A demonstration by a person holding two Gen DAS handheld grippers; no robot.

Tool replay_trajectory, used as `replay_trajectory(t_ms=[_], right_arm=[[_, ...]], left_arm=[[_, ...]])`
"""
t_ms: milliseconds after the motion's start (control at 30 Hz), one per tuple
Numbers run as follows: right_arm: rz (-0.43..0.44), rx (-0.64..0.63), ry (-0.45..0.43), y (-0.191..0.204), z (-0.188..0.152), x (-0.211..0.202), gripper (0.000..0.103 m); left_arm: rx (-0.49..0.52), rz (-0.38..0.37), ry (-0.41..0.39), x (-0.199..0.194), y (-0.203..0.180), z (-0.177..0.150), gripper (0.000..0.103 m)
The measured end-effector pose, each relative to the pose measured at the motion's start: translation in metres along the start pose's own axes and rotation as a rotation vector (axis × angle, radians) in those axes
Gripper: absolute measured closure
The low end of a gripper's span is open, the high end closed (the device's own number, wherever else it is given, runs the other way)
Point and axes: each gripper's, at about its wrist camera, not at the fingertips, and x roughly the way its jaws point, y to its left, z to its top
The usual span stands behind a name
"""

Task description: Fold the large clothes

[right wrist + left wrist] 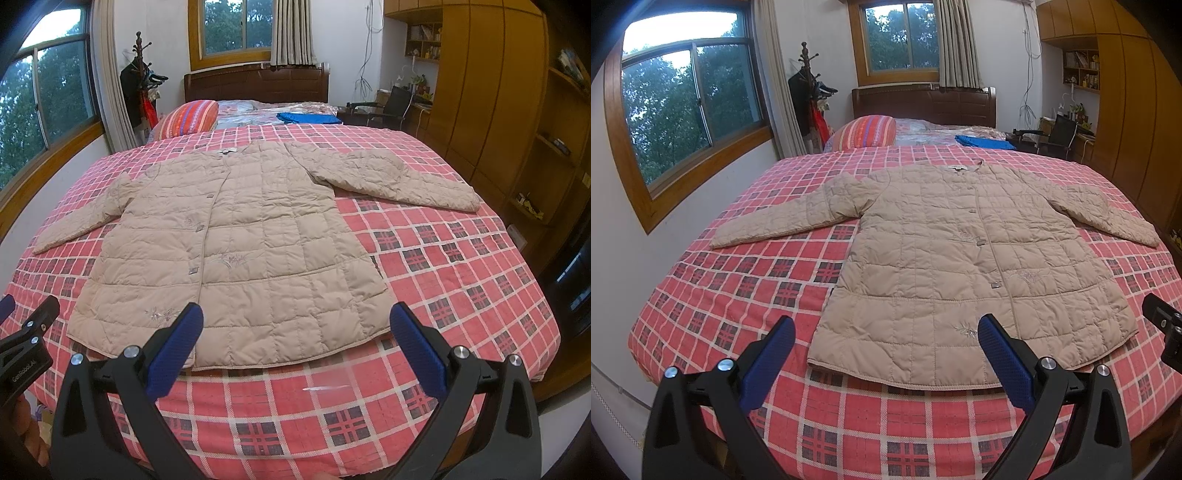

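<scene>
Left wrist view: the left gripper (886,332) occupies the lower frame, its blue fingers (768,363) spread apart and holding nothing, above the near hem of the beige quilted jacket (960,266). The jacket lies flat and buttoned at frame centre on the bed (738,288), which has a red plaid cover, with both sleeves extended toward the left and right edges. A striped pillow (868,133) sits at upper centre. Right wrist view: the jacket (240,236) fills centre-left; the right gripper (295,323), lower frame, has its fingers (417,354) likewise released, around the hem's right corner without contact. A wardrobe (491,85) stands at upper right.
</scene>
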Motion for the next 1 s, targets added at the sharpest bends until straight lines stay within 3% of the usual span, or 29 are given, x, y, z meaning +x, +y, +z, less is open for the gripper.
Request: replay_trajectory(t_ms=[1000], right_arm=[[0.002, 0.001, 0.006, 0.0015, -0.0011, 0.0015, 0.002]], left_arm=[[-0.005, 0.000, 0.012, 0.0045, 0.0049, -0.0055, 0.004]])
